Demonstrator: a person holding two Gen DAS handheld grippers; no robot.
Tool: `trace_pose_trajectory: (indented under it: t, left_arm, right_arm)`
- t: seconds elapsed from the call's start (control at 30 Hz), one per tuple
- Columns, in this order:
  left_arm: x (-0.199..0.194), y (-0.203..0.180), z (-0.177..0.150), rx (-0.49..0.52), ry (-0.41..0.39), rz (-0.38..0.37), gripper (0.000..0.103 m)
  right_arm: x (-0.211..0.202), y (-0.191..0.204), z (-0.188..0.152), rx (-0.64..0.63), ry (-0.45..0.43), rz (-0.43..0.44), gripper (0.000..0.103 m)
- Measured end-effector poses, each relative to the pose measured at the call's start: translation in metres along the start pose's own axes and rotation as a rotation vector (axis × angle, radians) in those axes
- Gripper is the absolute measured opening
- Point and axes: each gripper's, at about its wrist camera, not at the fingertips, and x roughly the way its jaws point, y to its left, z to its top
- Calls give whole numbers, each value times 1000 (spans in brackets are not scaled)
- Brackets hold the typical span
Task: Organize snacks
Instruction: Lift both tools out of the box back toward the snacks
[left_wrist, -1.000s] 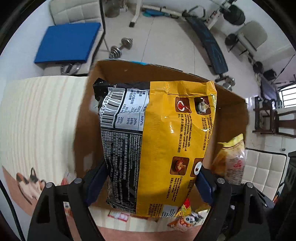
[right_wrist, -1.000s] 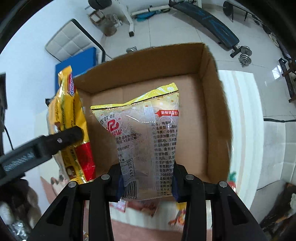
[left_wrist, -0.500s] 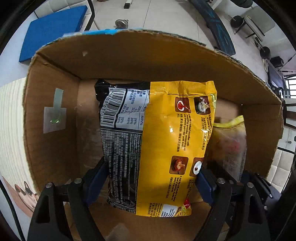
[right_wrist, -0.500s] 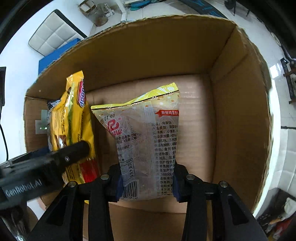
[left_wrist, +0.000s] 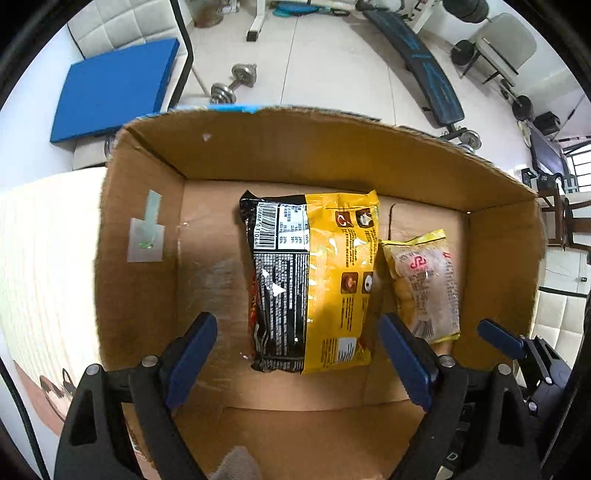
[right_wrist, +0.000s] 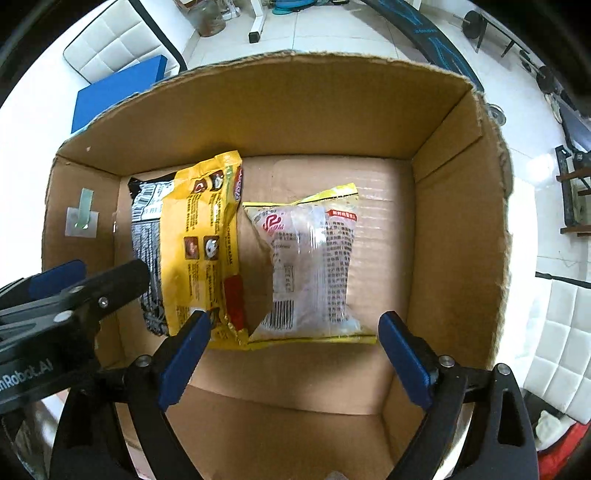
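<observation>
A yellow-and-black noodle packet (left_wrist: 310, 280) lies flat on the floor of an open cardboard box (left_wrist: 295, 147). My left gripper (left_wrist: 295, 350) hangs above it, jaws opening wide, and its pads are clear of the packet. Right of that packet lies a clear snack packet with yellow edges (left_wrist: 424, 284). In the right wrist view, the clear packet (right_wrist: 314, 266) rests on the floor of the box (right_wrist: 295, 110) beside the noodle packet (right_wrist: 203, 251). My right gripper (right_wrist: 293, 332) is above it, jaws opening, touching nothing. The left gripper (right_wrist: 74, 288) shows at the left.
The box stands on a pale wood-grain table (left_wrist: 44, 258). Beyond it lies a tiled floor with a dumbbell (left_wrist: 232, 83), a weight bench (left_wrist: 424, 66) and a blue pad on a chair (left_wrist: 114, 92). A white padded chair (right_wrist: 554, 332) is to the right.
Both grippers have let go of their packets, which now lie side by side on the box floor. Both pairs of jaws stand far wider apart than before.
</observation>
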Motion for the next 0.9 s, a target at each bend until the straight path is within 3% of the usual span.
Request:
trace_pose_trajectory:
  t: [0.2,0.47,0.9]
  left_arm:
    - [-29,2,-26,31,-114,37,90]
    - [-45,-5,-30,51,-193,68,90]
    - [-99,-3,-103,42,-371,93,90]
  right_arm:
    - [-34,-5,-28,4,-33,-5,94]
    - [-61,-10,-59,-3,-131,-58,94]
    - [-118,-4,-131,1,-295,-93,94]
